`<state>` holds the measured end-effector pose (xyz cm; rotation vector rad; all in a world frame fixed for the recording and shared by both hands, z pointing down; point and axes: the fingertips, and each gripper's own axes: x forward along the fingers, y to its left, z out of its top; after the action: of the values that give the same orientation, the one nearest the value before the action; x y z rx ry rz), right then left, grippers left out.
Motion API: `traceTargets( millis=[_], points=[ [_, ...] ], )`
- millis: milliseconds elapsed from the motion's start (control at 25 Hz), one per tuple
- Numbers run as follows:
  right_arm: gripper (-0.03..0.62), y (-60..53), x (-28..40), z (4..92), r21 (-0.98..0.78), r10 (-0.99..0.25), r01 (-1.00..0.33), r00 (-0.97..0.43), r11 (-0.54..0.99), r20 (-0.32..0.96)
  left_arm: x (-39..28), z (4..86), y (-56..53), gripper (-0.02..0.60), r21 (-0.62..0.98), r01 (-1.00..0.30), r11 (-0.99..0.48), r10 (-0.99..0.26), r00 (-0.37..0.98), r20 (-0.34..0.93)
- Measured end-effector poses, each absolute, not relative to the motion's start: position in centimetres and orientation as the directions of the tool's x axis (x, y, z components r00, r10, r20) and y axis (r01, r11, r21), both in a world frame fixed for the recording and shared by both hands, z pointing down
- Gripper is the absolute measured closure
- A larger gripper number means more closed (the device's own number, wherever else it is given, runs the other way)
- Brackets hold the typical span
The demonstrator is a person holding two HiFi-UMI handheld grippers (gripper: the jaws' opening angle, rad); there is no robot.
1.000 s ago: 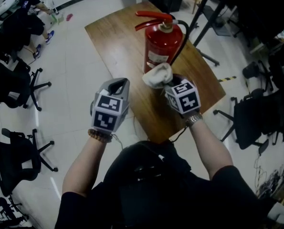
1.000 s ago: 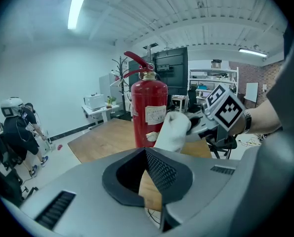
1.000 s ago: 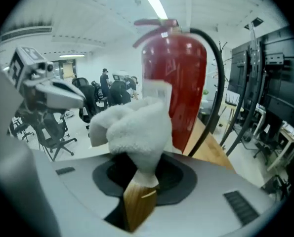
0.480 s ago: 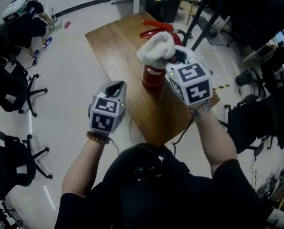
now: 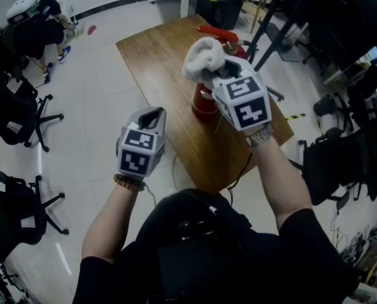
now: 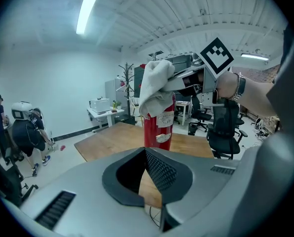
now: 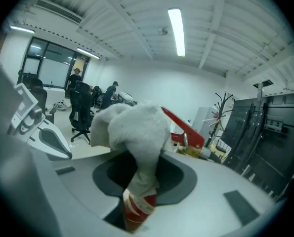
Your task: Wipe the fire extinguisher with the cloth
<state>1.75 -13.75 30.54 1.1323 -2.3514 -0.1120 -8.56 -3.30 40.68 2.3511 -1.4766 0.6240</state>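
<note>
Nearest the person, the left gripper [image 5: 153,114] hangs low and to the left, over the near edge of the table [image 5: 151,50]. Its jaws are drawn in to a slit with nothing between them, and it is well apart from the work. Higher and further out, the right gripper [image 5: 223,75] has its jaws clamped on the waist of the cloth [image 5: 204,57]. The cloth is a white, fluffy terry rag that balloons into a soft bunch past the tips. Directly below and just beyond those jaws stands the fire extinguisher [image 5: 204,101], upright on the table with its long axis vertical. The cloth sits at its top end by the red lever, and seems to drape against the shoulder, though I can't be sure it touches. So the right gripper is clearly the one placed for the job, and any wipe, I'd judge, has to run downward along that cylinder. The body is smooth, glossy red painted metal, round and likely slippery under the rag, with a pale paper label on its side. The table is a brown wood-grain rectangle on a pale tiled floor, with black office chairs [image 5: 14,109] further off.
</note>
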Motion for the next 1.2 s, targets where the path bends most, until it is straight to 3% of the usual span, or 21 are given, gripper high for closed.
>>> traceTargets(
  millis=[1200],
  points=[
    [0.477,-12.2,-0.2,43.5,0.17,-0.635,-0.69,-0.503,0.703,0.586,-8.9,42.8,-3.0,0.581,0.01,-0.906,-0.424,-0.744,0.355,0.566]
  ],
)
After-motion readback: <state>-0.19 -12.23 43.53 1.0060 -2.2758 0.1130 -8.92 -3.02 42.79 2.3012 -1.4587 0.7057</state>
